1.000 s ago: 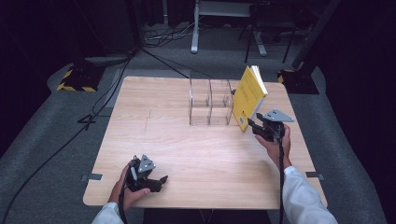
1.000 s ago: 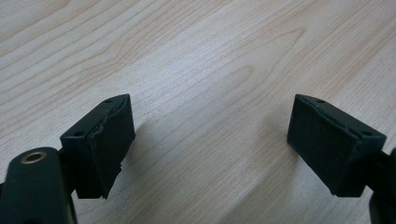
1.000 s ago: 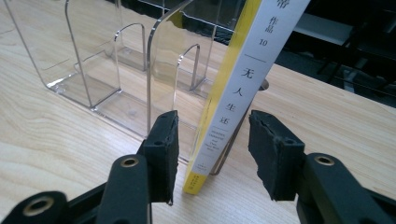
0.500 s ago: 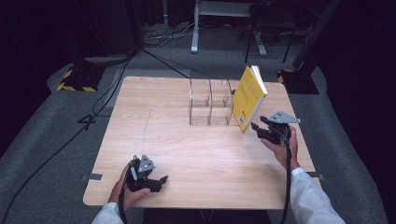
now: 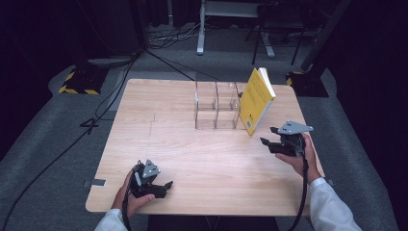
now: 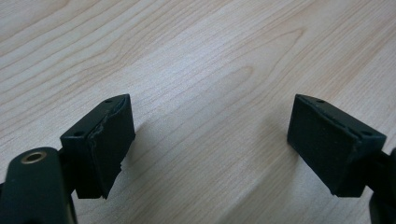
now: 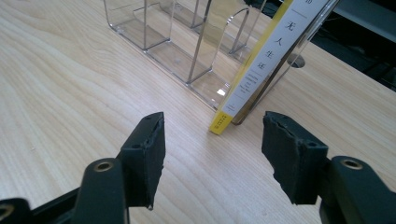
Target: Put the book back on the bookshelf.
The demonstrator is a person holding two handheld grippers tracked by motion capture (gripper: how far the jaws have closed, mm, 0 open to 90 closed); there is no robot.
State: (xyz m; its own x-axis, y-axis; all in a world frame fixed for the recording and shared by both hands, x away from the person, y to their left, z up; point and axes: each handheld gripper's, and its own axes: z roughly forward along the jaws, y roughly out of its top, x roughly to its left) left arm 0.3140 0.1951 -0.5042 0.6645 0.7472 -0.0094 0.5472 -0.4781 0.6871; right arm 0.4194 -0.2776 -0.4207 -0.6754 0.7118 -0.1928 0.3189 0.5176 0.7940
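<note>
Wooden table bare near front edge. Yellow book leans tilted against clear acrylic organizer. Right gripper just beside book, jaws just opening, nothing between. Left gripper well apart, jaws spread, empty.

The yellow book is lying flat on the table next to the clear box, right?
Not quite. The yellow book stands tilted on its lower edge, leaning against the clear box, not lying flat. The high view shows it. It is indeed next to the box, on the table.
</note>
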